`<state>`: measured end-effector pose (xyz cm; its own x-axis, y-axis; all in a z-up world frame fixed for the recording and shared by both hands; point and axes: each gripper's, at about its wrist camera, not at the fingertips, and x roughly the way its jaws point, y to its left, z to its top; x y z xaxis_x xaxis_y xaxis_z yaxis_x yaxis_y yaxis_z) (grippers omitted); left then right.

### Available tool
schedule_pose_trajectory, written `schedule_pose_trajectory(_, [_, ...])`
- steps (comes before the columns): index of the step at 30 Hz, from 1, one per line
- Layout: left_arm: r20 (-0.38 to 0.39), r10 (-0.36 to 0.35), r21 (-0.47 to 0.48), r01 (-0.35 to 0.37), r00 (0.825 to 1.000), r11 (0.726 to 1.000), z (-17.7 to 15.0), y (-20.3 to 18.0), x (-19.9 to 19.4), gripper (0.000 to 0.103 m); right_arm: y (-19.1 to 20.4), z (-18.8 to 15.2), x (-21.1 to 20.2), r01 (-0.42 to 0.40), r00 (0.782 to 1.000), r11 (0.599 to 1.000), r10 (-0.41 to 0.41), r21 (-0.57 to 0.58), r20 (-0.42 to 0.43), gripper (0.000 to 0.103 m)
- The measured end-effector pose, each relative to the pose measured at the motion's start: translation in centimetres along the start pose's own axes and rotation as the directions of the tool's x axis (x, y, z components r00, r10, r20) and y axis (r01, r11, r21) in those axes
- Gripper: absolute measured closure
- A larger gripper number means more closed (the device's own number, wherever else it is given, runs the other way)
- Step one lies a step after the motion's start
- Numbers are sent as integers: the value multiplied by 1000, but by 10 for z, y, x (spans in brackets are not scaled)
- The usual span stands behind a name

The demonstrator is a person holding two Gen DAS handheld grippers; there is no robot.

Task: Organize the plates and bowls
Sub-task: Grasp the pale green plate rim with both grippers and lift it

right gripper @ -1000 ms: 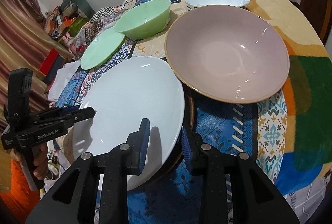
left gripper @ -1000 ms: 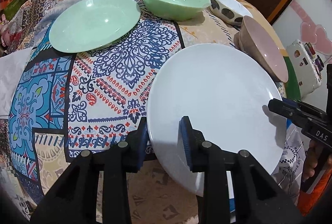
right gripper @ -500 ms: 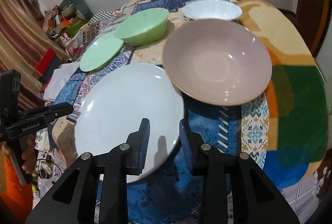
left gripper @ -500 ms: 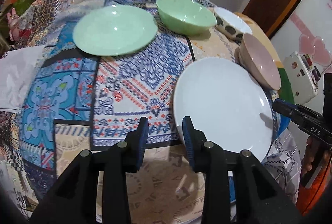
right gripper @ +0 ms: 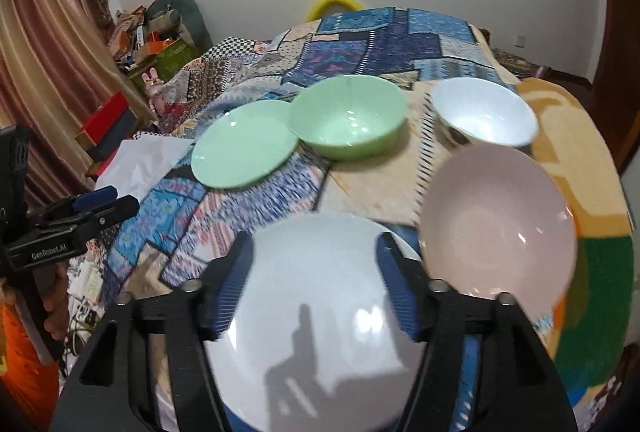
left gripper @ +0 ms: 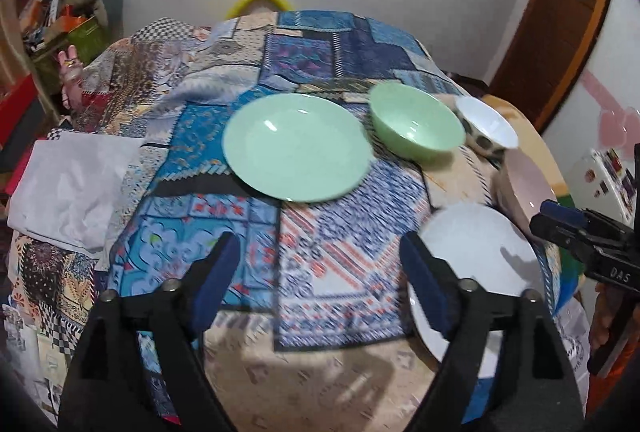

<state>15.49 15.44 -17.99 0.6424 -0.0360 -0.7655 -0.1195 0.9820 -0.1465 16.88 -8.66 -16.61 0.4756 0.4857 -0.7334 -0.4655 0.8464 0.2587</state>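
Observation:
A white plate (left gripper: 476,252) (right gripper: 320,304) lies at the near edge of the patchwork cloth. A green plate (left gripper: 296,146) (right gripper: 244,144), a green bowl (left gripper: 416,126) (right gripper: 348,122), a white spotted bowl (left gripper: 486,126) (right gripper: 484,116) and a pink bowl (left gripper: 528,184) (right gripper: 496,224) lie farther back. My left gripper (left gripper: 320,280) is open and empty above the cloth, left of the white plate. My right gripper (right gripper: 316,284) is open and empty above the white plate.
A white folded cloth (left gripper: 68,188) lies at the table's left edge. Clutter and boxes (right gripper: 152,36) stand by the wall at the left. A brown door frame (left gripper: 552,20) is at the right. The table's near edge drops off under both grippers.
Both grippers have opened wide and let go of the white plate, which now lies flat on the cloth. Both have pulled back and up, so more of the table shows.

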Motion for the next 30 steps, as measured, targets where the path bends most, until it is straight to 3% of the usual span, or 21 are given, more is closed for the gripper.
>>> schedule_pose_trajectory(4, [-4,11,-5,-11,1000,1000,14,19,15,14,14,14,25,-4,1000,1000,4,-27,-25,32])
schedule_pose_trajectory(15, [-85,49,-29,-52,995,998,47,69,87,15,35,43,90,-20,994,998,14,-53,-110,32])
schedule_pose_trajectory(19, [-102,64,-18,-66,993,998,60,85,118,31,40,50,111,0,990,997,-12,-83,-142,39])
schedule_pose_trajectory(21, [-125,55,-35,-60,991,998,65,93,131,36,40,50,124,-6,982,996,-11,-90,-188,55])
schedule_pose_trajectory(22, [-137,43,-47,-50,990,998,67,97,137,41,39,50,128,-8,978,996,-10,-90,-207,59])
schedule_pose_trajectory(26, [-181,15,-66,-27,983,997,73,108,160,61,31,50,139,3,969,997,-21,-75,-247,65])
schedule_pose_trajectory(30, [-180,7,-40,-14,984,999,77,107,170,68,31,53,146,1,966,998,-16,-60,-258,68])
